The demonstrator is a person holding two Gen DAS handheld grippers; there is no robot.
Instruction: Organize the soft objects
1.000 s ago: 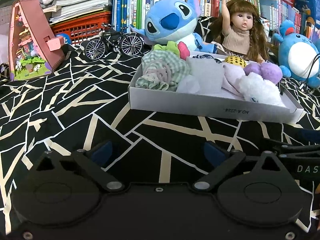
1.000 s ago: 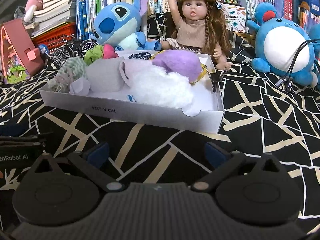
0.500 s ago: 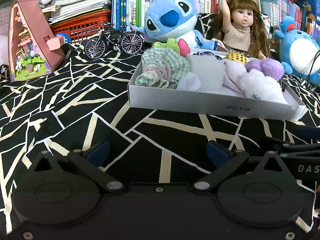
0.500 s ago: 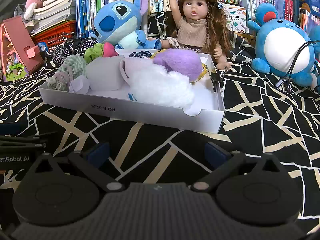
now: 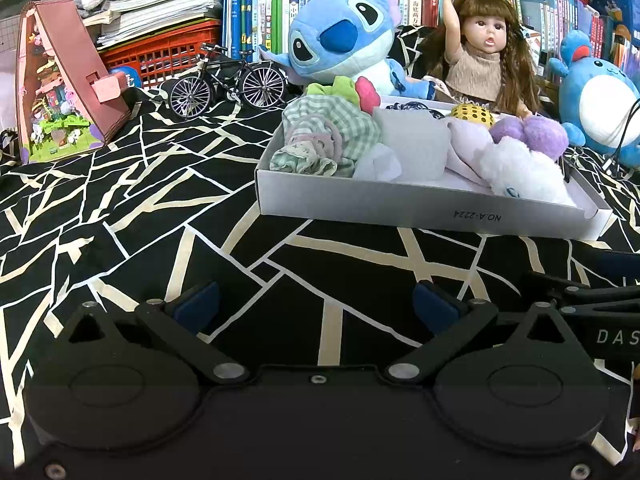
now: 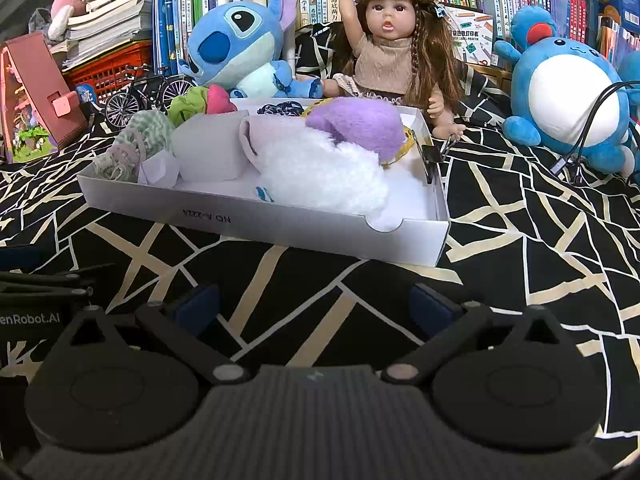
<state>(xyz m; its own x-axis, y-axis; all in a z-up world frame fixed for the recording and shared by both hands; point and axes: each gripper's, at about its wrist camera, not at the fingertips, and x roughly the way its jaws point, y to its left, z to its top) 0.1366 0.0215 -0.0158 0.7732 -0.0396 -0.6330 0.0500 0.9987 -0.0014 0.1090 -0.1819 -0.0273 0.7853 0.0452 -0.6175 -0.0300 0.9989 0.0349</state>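
A shallow white cardboard box (image 5: 420, 210) (image 6: 256, 222) lies on the black patterned cloth, filled with soft things: a green checked cloth (image 5: 336, 132) (image 6: 144, 136), a grey folded piece (image 5: 412, 144) (image 6: 208, 148), a white fluffy toy (image 5: 520, 170) (image 6: 320, 176) and a purple plush (image 5: 532, 134) (image 6: 356, 124). My left gripper (image 5: 316, 306) hovers open over the cloth in front of the box, holding nothing. My right gripper (image 6: 314, 306) is open too, empty, just short of the box's front wall. Each gripper shows at the edge of the other's view.
Behind the box sit a blue plush (image 5: 344, 48) (image 6: 236, 48), a doll (image 5: 480, 60) (image 6: 392, 52) and a round blue plush (image 5: 600, 96) (image 6: 564, 96). A model bicycle (image 5: 228, 80), a pink toy house (image 5: 60, 88) and a red basket (image 5: 160, 52) stand at the left. Bookshelves fill the back.
Both grippers have shifted slightly, so the box sits a little lower and nearer in each view. Both stay open and empty.
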